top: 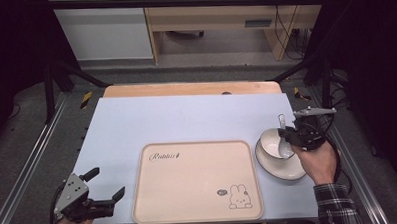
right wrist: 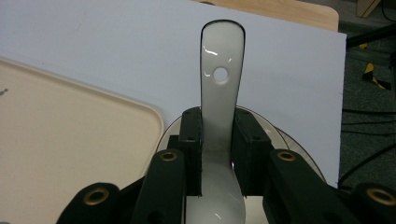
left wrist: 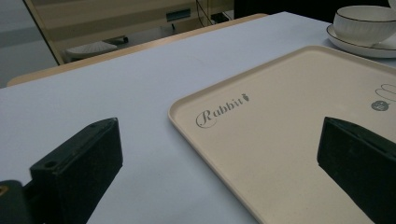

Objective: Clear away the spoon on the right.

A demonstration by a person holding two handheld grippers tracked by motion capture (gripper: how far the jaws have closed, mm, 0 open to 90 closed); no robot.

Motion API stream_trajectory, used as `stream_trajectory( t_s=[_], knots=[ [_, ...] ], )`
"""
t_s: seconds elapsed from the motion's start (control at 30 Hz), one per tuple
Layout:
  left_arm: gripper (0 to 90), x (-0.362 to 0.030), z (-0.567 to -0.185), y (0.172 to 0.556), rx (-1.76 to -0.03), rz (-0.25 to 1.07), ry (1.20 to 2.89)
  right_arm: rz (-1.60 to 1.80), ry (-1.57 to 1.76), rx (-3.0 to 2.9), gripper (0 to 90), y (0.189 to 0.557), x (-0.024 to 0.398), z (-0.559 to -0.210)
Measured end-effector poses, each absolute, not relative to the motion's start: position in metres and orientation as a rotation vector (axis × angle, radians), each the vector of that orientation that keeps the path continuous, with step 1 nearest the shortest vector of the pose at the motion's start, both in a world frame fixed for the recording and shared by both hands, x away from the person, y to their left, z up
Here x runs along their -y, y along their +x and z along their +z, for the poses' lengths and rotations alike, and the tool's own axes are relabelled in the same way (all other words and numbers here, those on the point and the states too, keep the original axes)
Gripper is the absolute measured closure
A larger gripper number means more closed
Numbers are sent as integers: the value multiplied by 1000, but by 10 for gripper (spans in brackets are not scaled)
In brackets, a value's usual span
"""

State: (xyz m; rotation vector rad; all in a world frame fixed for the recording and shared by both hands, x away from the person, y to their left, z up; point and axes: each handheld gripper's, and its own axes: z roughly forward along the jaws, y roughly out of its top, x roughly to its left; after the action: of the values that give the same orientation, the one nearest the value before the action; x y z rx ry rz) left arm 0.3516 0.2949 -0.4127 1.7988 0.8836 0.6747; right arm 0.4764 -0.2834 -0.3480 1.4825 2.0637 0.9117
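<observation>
1. Spoon (right wrist: 221, 93): white ceramic, hole near handle end, clamped in right tongs (right wrist: 219, 140). Jaws squeeze handle from both sides w/ pads touching; handle end sticks out past the tips, bowl end sits back toward tongs body.
2. High view: right tongs (top: 289, 136) over the bowl (top: 273, 143), spoon (top: 283, 134) bowl end inside the bowl, handle pointing to far side of tabletop. Can't tell if spoon touches the bowl's inside.
3. Bowl white w/ dark rim line, sits on a saucer (top: 283, 171), same white w/ dark rim. Both on right part of tabletop, just beside tray's right edge.
4. Tray (top: 189, 202): beige, rounded corners, "Rabbit" script near far-left corner, rabbit drawing near right corner on the near side. Centre of tabletop, near edge, nothing on it.
5. Left tongs (top: 106, 182): open wide, nothing between jaws. Parked at near-left corner of tabletop, left of tray, jaws pointing toward tray.
6. Left gripper view: tray (left wrist: 224, 140) edge runs between the two black jaws; bowl (left wrist: 364, 23) and saucer (left wrist: 359, 46) far off at top right.
7. Tabletop (top: 186, 117): pale blue-white sheet over wood; wood strip shows at far edge.
8. Person's right hand (top: 318, 160) holds right tongs, plaid sleeve at wrist.
</observation>
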Motion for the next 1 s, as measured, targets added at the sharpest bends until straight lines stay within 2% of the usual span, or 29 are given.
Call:
stream_trajectory(
  t_s=[0.5,1.0],
  knots=[
    [0,-294,-412,351,-881,677,1799,938,1440,-2100,751,457,277,-330],
    [0,-294,-411,351,-876,673,1794,960,1404,-2221,751,429,251,-332]
  ],
)
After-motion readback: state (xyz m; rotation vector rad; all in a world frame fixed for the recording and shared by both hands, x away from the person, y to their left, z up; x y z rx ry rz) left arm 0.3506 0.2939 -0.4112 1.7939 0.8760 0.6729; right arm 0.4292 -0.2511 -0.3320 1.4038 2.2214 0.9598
